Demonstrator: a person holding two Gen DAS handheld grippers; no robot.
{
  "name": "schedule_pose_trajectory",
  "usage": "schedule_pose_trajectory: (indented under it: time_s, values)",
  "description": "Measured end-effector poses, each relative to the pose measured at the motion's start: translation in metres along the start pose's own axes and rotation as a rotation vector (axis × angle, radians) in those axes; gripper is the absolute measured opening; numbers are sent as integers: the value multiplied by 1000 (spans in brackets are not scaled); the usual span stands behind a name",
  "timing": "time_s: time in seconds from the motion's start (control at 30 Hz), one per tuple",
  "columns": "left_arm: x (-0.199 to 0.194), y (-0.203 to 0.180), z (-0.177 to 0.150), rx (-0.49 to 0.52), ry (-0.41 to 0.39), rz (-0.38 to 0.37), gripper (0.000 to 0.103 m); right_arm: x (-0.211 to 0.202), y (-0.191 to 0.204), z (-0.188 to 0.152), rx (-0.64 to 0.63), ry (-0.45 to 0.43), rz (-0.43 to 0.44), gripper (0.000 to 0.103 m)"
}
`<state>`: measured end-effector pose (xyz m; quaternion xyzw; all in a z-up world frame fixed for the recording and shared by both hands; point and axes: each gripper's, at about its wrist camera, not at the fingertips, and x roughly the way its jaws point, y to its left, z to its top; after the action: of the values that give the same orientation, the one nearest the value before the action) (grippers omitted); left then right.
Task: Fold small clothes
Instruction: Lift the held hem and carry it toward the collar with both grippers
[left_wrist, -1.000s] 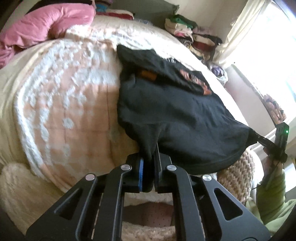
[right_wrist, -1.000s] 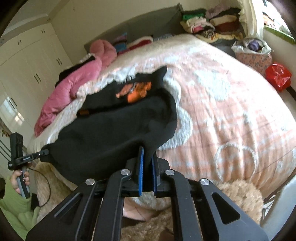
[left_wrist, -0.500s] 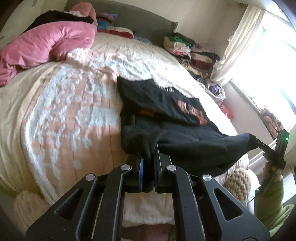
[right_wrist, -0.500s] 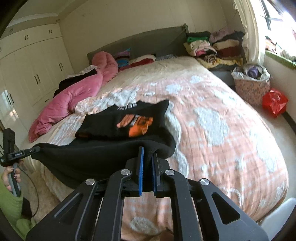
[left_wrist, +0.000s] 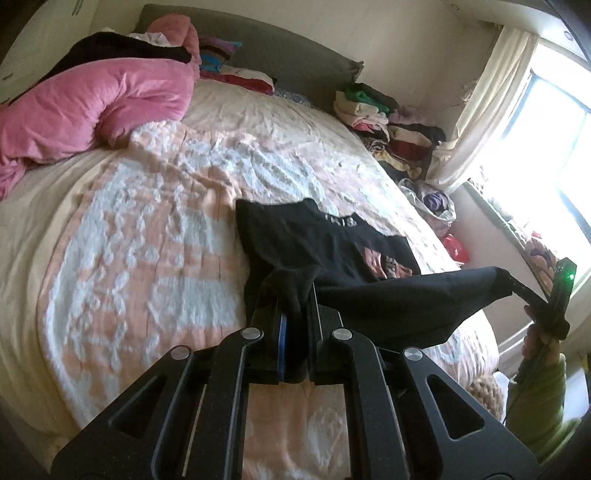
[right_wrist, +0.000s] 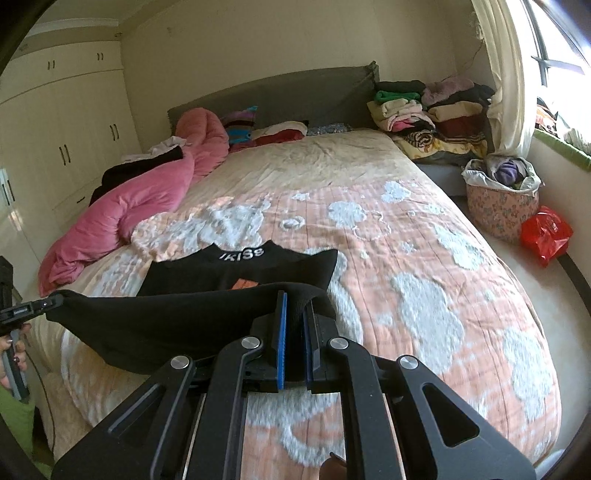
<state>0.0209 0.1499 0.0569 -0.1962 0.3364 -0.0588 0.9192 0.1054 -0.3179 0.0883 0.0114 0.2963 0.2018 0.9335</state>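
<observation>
A small black shirt (left_wrist: 332, 243) with an orange print and white letters at the neck lies on the bed (left_wrist: 140, 229). Its near hem is lifted and stretched taut between both grippers, above the rest of the shirt. My left gripper (left_wrist: 295, 295) is shut on one hem corner. In the left wrist view my right gripper (left_wrist: 517, 286) shows at the far right, holding the other corner. My right gripper (right_wrist: 294, 302) is shut on the black shirt (right_wrist: 236, 273) hem, and my left gripper (right_wrist: 51, 304) pinches the opposite corner at the left edge.
A pink duvet (right_wrist: 147, 199) lies bunched at the bed's left side. Stacks of folded clothes (right_wrist: 428, 110) sit at the head by the curtain. A floral basket (right_wrist: 498, 195) and red bag (right_wrist: 546, 232) stand on the floor by the window. Wardrobes (right_wrist: 62, 129) line the left wall.
Both grippers have risen and moved forward over the bed with the hem, carrying it toward the neck. The lower part of the shirt now hangs over the printed part.
</observation>
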Motion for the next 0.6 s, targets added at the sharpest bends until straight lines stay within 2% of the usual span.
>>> schedule_pose_trajectory:
  time_s: [0.3, 0.6]
  values:
    - [23, -2, 41, 6, -32, 14, 2, 34, -10, 29, 27, 4, -44, 7]
    - [63, -1, 69, 23, -25, 71, 2, 78, -16, 45, 15, 46, -121, 7]
